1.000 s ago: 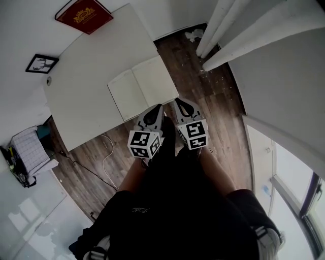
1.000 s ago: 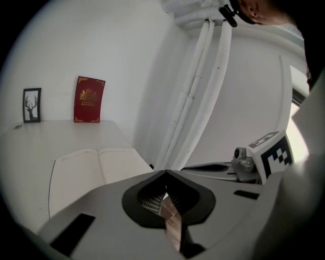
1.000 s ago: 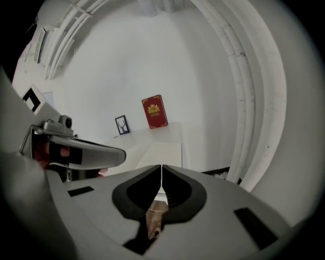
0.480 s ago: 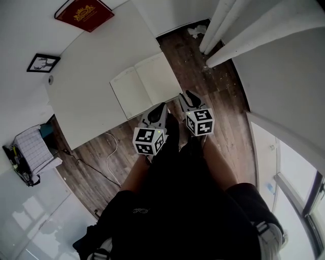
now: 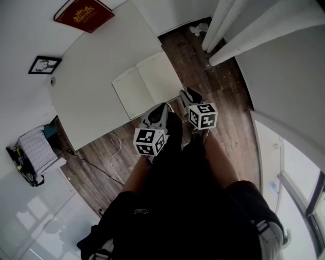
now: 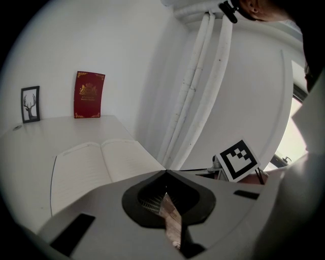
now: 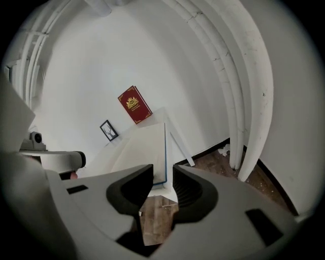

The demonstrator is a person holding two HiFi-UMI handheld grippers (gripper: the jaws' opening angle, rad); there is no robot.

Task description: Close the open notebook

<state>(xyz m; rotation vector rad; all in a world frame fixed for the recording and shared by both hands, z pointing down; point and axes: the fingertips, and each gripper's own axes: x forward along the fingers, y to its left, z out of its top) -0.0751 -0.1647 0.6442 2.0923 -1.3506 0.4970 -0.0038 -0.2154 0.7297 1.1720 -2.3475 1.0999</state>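
Note:
The open notebook (image 5: 146, 90) lies flat with cream pages on the white table (image 5: 96, 76), at its near right corner. A blue cover edge shows in the right gripper view (image 7: 165, 152). My left gripper (image 5: 162, 106) hovers just short of the notebook's near edge, jaws shut with nothing in them (image 6: 165, 172). My right gripper (image 5: 186, 93) hangs beside the table's right corner over the floor. Its jaws stand open (image 7: 162, 172), and the notebook's corner shows beyond the gap, untouched.
A red book (image 5: 84, 14) and a small framed picture (image 5: 44, 65) stand at the table's far side against the wall. White pipes (image 5: 218, 30) run down to the wooden floor (image 5: 223, 96) at the right. A white cable (image 5: 115, 152) lies under the table's near edge.
The right gripper has rolled and sunk beside the table's corner, its marker cube showing a different face. The left gripper has stayed almost in place.

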